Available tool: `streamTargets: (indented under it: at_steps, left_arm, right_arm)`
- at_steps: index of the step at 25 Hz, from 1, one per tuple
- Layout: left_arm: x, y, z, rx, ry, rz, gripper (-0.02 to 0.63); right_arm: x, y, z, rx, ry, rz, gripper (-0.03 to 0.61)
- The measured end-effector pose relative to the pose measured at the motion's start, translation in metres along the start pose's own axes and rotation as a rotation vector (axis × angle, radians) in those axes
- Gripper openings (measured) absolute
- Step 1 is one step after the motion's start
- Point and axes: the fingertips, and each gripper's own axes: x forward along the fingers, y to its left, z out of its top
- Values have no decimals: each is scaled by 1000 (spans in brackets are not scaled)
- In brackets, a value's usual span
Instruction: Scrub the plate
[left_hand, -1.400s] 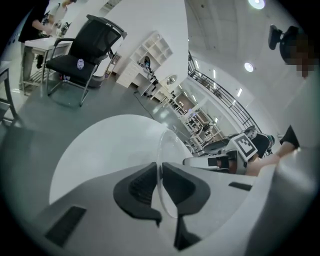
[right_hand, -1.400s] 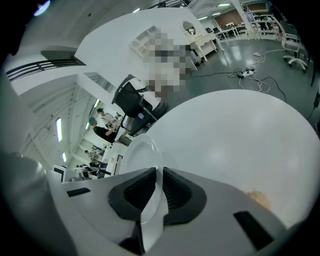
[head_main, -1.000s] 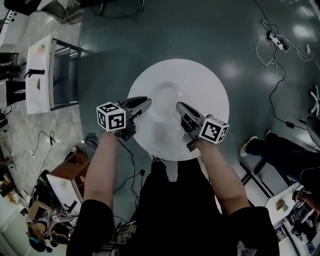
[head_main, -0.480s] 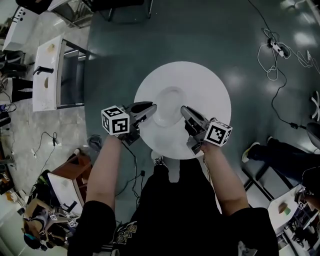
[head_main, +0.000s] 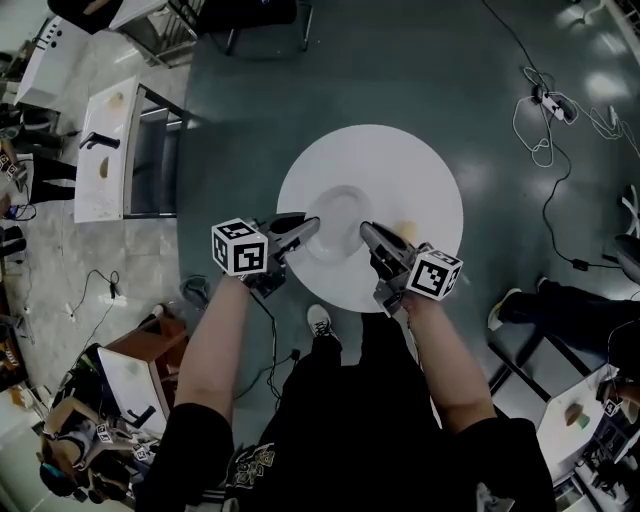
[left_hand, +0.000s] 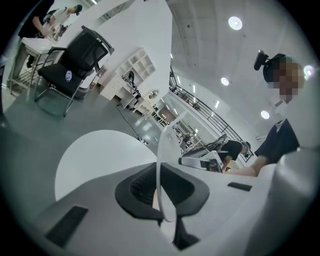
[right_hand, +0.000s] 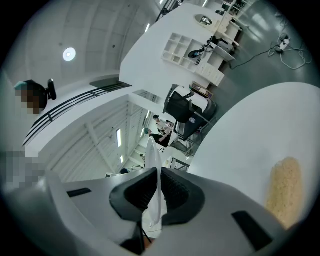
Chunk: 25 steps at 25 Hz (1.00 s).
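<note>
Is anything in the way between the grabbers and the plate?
Nothing visible. The left gripper, whose jaws have just been closing, and the right gripper both pinch the plate by its rim.

My head camera looks steeply down on the table (head_main: 400, 160), mid-frame. Each gripper camera sits close behind its jaws, facing roughly level across that table. All three share the plate (head_main: 338, 215) and table.

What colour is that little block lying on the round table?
Pale yellow; the sponge shows best in the right gripper view.
</note>
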Motion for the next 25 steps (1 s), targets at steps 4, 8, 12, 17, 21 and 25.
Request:
streamTargets:
  at_steps: [4,8,12,17,21,25]
  left_arm:
    - [-12,-3,-14,40,-4,88,20]
    - [-18,-3,-20,21,-39,146,20]
    - [-25,2,-21,5,-92,234,20]
    - [-27,3,-22,34,-136,345,20]
    - [-27,-3,-23,62,-173,398,20]
    - [-26,-8,-29,74,-185,434,20]
  right_arm:
    - [-9,3,-14,-48,-9,-51,37]
    - [-24,1,-13,-105,-32,-129,38]
    - [-58,-24,-17,-277,-7,-356,67]
    - [-110,-67,-21,-346,20,-639,115]
    - [-121,-92,-29,-325,75,-726,150]
    - [-111,-115,-36,-292,131,-746,175]
